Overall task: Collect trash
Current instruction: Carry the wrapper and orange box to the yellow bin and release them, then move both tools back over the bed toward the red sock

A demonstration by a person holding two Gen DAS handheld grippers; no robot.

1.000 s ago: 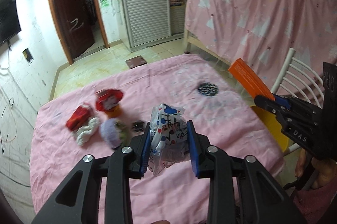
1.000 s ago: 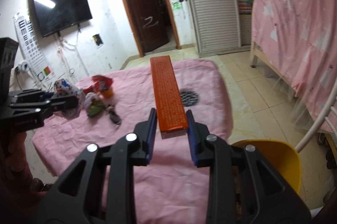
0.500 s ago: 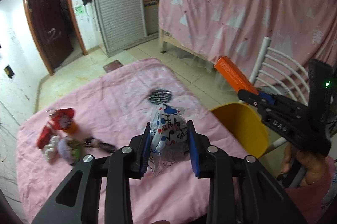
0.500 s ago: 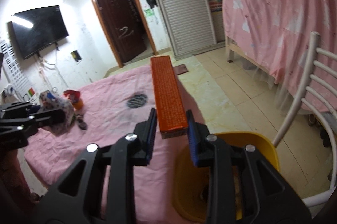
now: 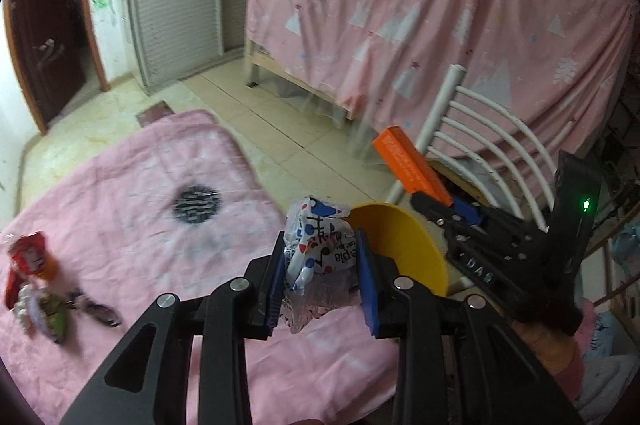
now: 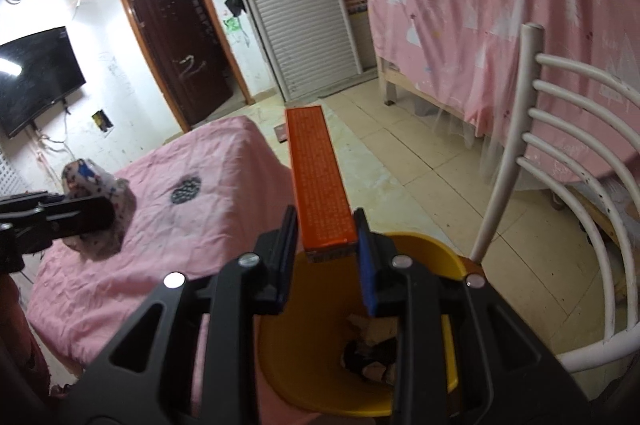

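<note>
The left gripper (image 5: 322,277) was clenched on one crumpled printed wrapper (image 5: 320,249), soft and light, squeezed across its middle above the table's (image 5: 132,185) right edge, beside the yellow bin (image 6: 440,261). The right gripper (image 6: 326,257) pinched one long orange box (image 6: 316,177) by its near end; it looked stiff and light, cantilevered out over the bin's mouth. Judging by that overhang, a grip nearer its middle would have steadied it. Near the table's left edge lay a heap of about four or five more scraps (image 5: 36,285), too blurred to count exactly.
</note>
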